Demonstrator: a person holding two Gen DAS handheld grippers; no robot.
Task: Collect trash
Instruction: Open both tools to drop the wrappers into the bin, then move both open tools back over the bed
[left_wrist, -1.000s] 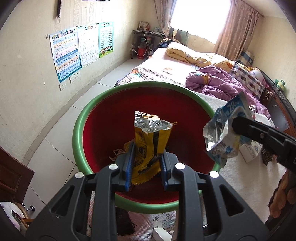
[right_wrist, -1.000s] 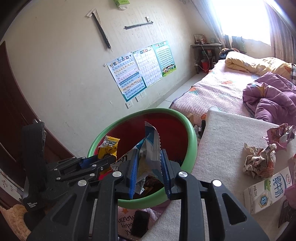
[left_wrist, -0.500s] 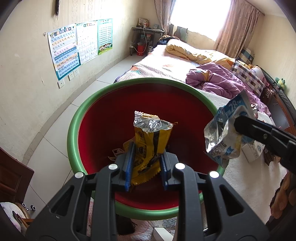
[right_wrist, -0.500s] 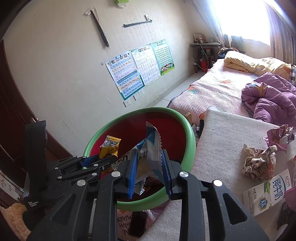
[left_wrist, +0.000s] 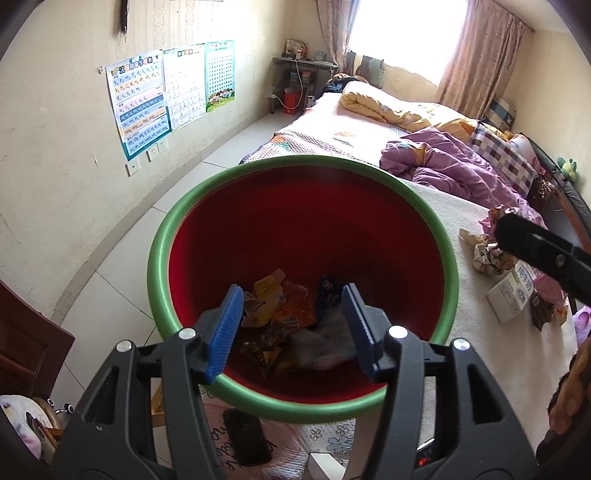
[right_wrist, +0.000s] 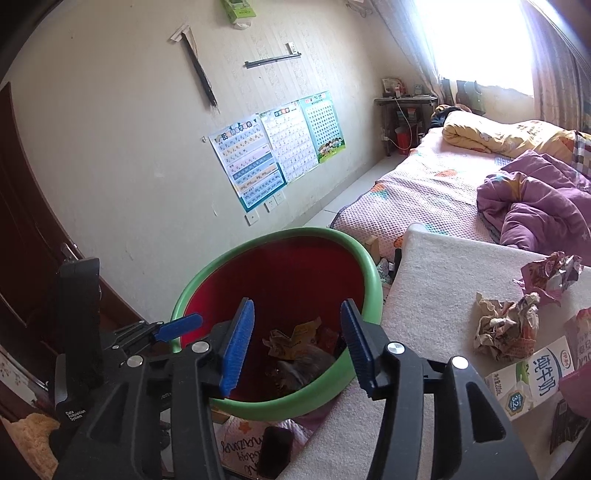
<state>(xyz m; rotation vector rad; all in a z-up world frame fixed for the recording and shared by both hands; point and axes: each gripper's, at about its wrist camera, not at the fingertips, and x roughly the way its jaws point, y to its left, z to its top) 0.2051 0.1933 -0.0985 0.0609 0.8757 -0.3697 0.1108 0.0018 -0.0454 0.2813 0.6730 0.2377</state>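
Both wrappers (left_wrist: 280, 306) dropped into bin (left_wrist: 162, 258) beside white bed-top (right_wrist: 443, 280).

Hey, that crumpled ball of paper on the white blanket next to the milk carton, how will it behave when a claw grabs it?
The crumpled paper ball looks loose and full of folds, so it will probably squash rather than resist. It seems light for its bulk and may skid on the white blanket if nudged. Its uneven shape suggests it won't roll far toward the milk carton.

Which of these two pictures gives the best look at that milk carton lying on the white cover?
The right wrist view: the milk carton lies close, its green-and-white printed face readable. In the left wrist view the carton is smaller, far right, partly behind the right gripper.
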